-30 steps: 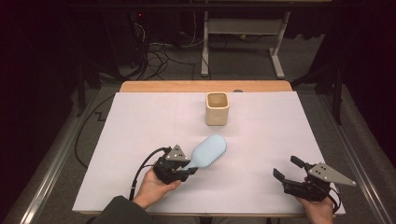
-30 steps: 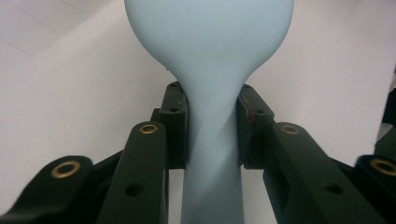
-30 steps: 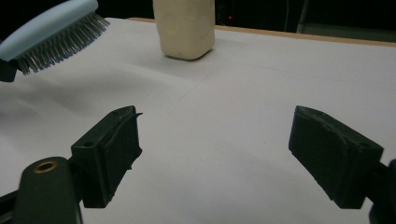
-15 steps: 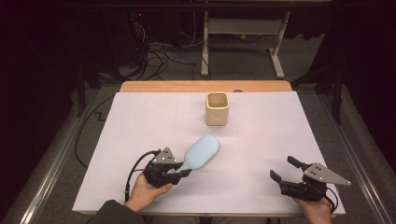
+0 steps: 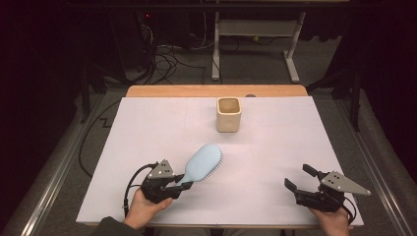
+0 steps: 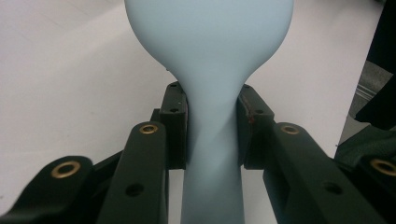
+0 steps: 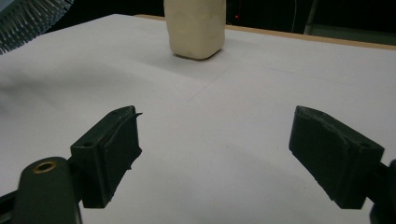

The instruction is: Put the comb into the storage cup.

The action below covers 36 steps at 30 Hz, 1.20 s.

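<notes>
Hairbrush (image 5: pixel 202 163) — near table's front edge (image 5: pixel 221 223)

A cream square cup (image 5: pixel 228 114) is seen standing upright on the white tabletop (image 5: pixel 147 128), toward its far edge near the middle. A wooden strip (image 5: pixel 172 91) is noted along that far edge. Black cables (image 5: pixel 169 61) and a grey metal frame (image 5: pixel 255 44) are observed on the floor beyond.

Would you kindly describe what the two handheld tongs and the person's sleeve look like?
Both the left tongs and right tongs are black, with brass-coloured rivets, flat rectangular pads and a grey three-cornered plate on top. A black cable trails from each. A dark sleeve covers the left forearm.
</notes>
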{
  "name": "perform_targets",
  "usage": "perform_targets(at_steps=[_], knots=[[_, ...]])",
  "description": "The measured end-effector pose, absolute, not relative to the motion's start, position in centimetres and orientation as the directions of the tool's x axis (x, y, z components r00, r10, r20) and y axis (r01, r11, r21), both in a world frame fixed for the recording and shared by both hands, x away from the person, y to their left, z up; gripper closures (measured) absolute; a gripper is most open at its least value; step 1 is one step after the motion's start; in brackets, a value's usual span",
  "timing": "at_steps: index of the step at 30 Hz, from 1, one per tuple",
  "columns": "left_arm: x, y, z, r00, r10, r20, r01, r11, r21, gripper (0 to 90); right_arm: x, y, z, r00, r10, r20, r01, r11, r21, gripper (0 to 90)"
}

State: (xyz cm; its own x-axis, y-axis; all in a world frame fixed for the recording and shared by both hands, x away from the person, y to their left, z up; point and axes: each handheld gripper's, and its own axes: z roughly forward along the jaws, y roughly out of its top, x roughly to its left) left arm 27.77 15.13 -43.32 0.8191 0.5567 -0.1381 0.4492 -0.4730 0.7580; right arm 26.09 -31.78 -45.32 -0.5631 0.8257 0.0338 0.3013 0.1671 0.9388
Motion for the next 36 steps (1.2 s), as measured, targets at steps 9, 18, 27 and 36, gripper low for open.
perform_targets(at_steps=[9, 18, 27, 36], knots=[[27.1, 15.6, -43.3, 0.821, 0.554, -0.138, 0.437, -0.455, 0.776, 69.4, 25.9, -31.6, -44.8, -0.565, 0.822, 0.075, 0.302, 0.121, 0.946, 16.7], [27.0, 16.2, -43.2, 0.810, 0.571, -0.134, 0.434, -0.429, 0.792, 69.3, 25.8, -30.1, -44.1, -0.609, 0.789, 0.083, 0.277, 0.113, 0.954, 16.6], [27.0, 16.4, -43.1, 0.804, 0.579, -0.133, 0.428, -0.410, 0.805, 69.4, 25.7, -27.5, -43.2, -0.666, 0.741, 0.082, 0.254, 0.121, 0.960, 16.5], [27.1, 16.3, -43.0, 0.806, 0.578, -0.129, 0.421, -0.407, 0.811, 69.4, 26.0, -24.5, -42.6, -0.715, 0.694, 0.083, 0.246, 0.139, 0.959, 16.5]])
